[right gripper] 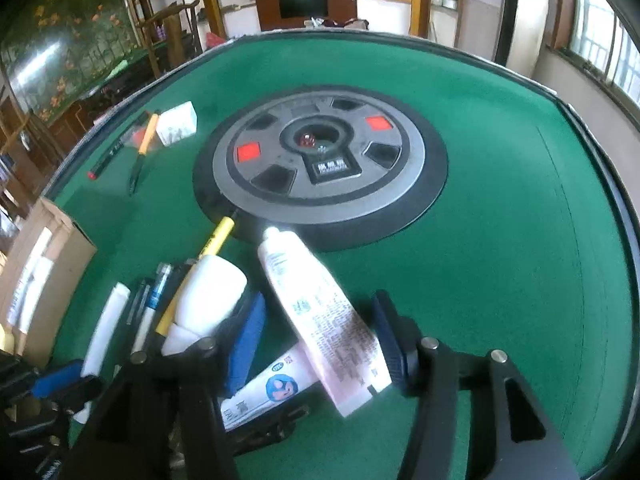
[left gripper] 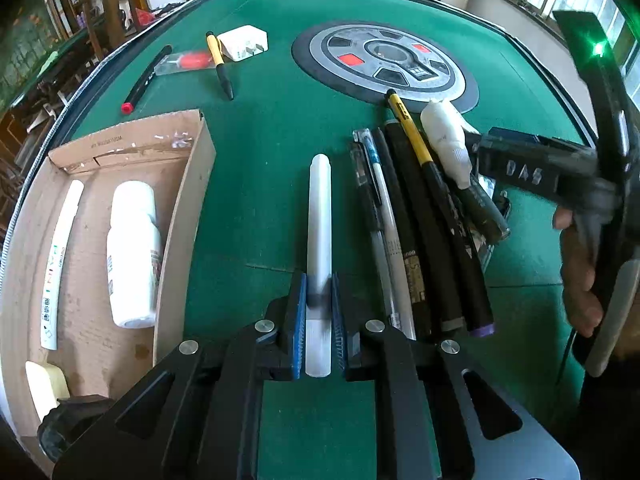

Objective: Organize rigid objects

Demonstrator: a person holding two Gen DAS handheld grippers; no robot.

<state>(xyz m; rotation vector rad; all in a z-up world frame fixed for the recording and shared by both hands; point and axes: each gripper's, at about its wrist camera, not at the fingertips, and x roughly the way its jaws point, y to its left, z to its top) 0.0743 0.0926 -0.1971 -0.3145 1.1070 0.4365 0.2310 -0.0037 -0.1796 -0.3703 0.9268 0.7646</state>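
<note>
My left gripper (left gripper: 319, 300) is shut on a white translucent stick (left gripper: 319, 216) that lies lengthwise on the green felt, the blue pads pressing its near end. Right of it lies a row of pens (left gripper: 404, 220), with a small white bottle (left gripper: 444, 140) resting on their far ends. My right gripper (right gripper: 318, 308) stands open over a pink-white tube (right gripper: 320, 312), which lies slanted between the blue pads. The left pad stands clear of the tube. Under it lies a second tube with a blue logo (right gripper: 276, 388). The white bottle (right gripper: 208, 296) sits just left of the right gripper's left finger.
A cardboard box (left gripper: 188, 208) at the left holds a white bottle (left gripper: 132, 252), a white pen (left gripper: 60, 264) and a tape roll (left gripper: 44, 388). Far left lie two pens (left gripper: 218, 64), a charger (left gripper: 244, 42) and a red item. A round control panel (right gripper: 320, 160) fills the table's centre.
</note>
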